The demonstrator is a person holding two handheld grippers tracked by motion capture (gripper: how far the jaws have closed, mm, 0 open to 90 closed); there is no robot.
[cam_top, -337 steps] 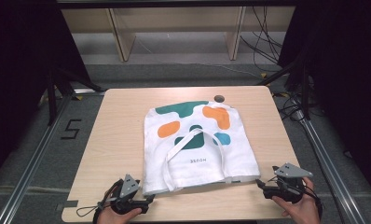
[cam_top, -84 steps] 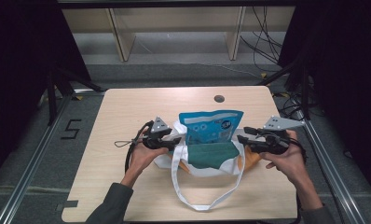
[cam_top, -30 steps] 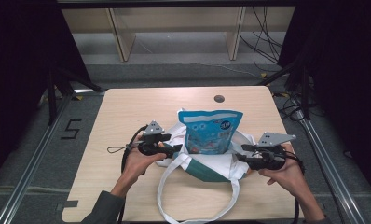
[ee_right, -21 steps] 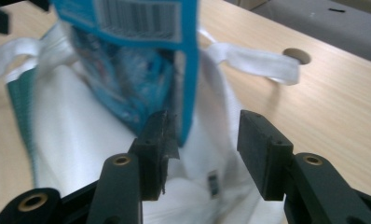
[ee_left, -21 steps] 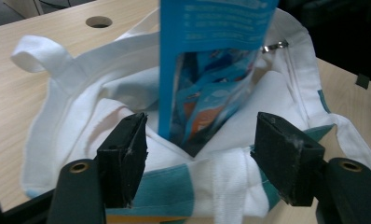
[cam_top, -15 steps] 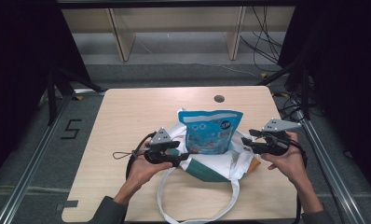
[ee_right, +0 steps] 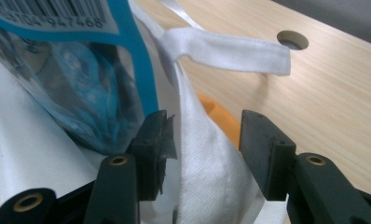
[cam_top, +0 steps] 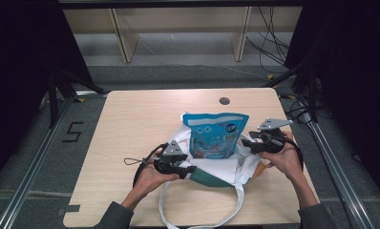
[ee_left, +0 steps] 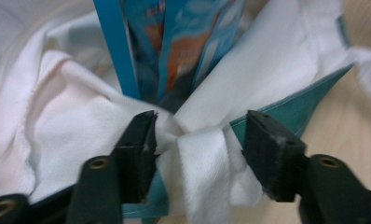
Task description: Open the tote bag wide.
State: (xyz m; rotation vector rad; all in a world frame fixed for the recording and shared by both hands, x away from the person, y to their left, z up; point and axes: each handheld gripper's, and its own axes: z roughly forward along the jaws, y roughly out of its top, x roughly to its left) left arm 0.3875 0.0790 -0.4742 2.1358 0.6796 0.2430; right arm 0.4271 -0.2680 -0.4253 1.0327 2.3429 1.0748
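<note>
A: What's changed on the pale wooden bench [cam_top: 131,124]?

B: The white cloth tote bag [cam_top: 221,168], flat at the start, now sits bunched around the glossy blue snack pouch [cam_top: 216,133], which stands upright between the two grippers. The left hand-held gripper [cam_top: 190,170] has dropped lower since a second ago.

A: And its jaws?

B: They've just been closing, with the bag's woven rim and strap [ee_left: 203,172] bunched between them; whether the pads press yet I cannot tell.

A: The right hand-held gripper [cam_top: 244,142]?

B: Jaws apart, a fold of soft white cloth [ee_right: 207,158] standing between them, untouched on the far side; the pouch is just beside its left jaw
</note>
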